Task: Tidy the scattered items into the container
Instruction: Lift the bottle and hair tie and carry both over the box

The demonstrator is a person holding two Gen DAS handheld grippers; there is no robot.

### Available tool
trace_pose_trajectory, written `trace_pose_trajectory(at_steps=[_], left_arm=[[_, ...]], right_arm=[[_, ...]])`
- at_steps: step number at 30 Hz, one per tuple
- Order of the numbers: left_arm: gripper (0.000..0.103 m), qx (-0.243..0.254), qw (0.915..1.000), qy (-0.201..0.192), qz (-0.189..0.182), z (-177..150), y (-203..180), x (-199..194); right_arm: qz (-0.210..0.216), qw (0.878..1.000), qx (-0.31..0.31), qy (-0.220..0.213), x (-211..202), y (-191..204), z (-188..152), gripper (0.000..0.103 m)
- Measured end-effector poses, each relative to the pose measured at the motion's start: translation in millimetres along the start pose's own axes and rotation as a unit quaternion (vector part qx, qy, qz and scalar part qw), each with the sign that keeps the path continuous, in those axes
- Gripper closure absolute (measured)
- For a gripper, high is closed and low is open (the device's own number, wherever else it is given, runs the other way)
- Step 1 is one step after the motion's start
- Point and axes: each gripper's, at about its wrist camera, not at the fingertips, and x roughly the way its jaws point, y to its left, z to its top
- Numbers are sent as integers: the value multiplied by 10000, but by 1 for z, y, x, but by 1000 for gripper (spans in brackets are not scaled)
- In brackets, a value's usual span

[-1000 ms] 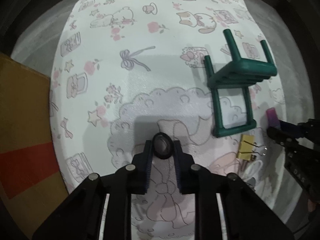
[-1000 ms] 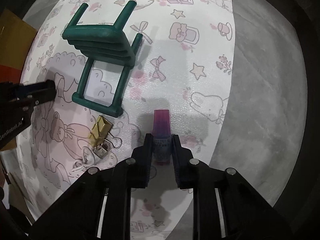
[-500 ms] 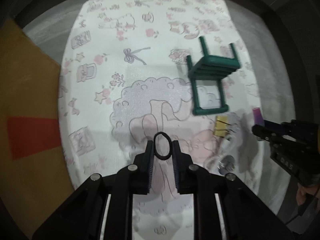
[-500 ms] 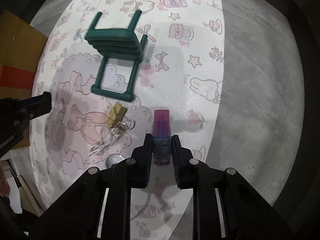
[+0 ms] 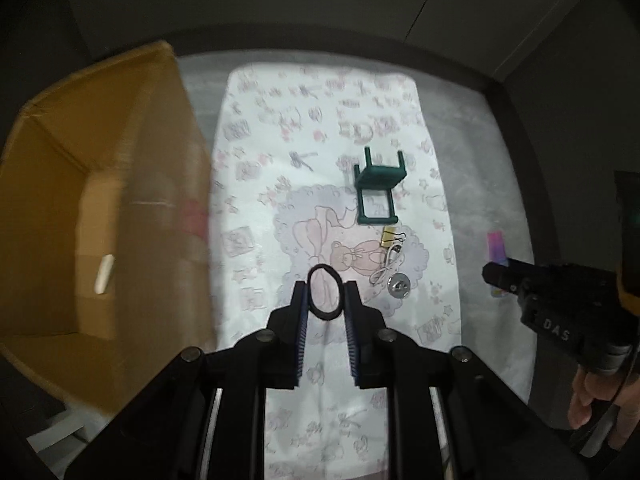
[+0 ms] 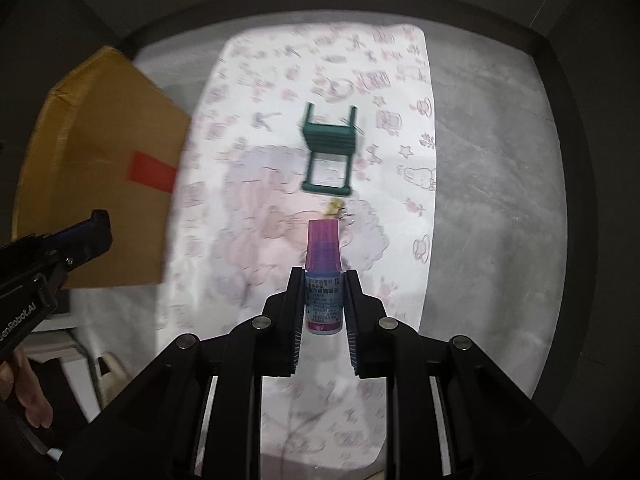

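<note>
My left gripper [image 5: 325, 296] is shut on a black hair tie [image 5: 325, 293] and holds it high above the patterned mat [image 5: 280, 184]. My right gripper [image 6: 322, 292] is shut on a small bottle with a pink cap [image 6: 323, 272], also high above the mat; the bottle also shows in the left wrist view [image 5: 496, 246]. The open cardboard box [image 5: 92, 216] stands left of the mat and also shows in the right wrist view [image 6: 100, 168]. On the mat lie a green toy chair [image 5: 378, 188], a gold binder clip [image 5: 388, 236], a white cable [image 5: 386, 270] and a round metal piece [image 5: 399, 286].
The mat lies on a grey table [image 6: 492, 184] with a dark rim. A small white item [image 5: 104, 274] lies inside the box. A pale stool or frame [image 6: 108, 376] stands below the table's left edge. The other gripper [image 6: 52, 260] shows at the left.
Both grippers have risen well above the mat with their items. The left view has swung so the open box now fills its left side.
</note>
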Motion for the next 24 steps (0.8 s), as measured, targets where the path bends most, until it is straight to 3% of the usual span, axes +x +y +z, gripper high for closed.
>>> trace_pose_trajectory(at_steps=[8, 11, 17, 24], left_arm=[[85, 114, 9992, -325, 187, -35, 19, -48], [85, -268, 9993, -227, -122, -39, 29, -46], [85, -465, 9985, -231, -145, -42, 41, -39], [85, -463, 9985, -220, -192, -48, 41, -38]], right_arm=[[269, 9981, 546, -47, -44, 8, -21, 84], [504, 9966, 646, -82, -53, 17, -23, 84], [80, 9995, -33, -299, -67, 50, -32, 84], [65, 9992, -62, -386, -67, 58, -32, 84]])
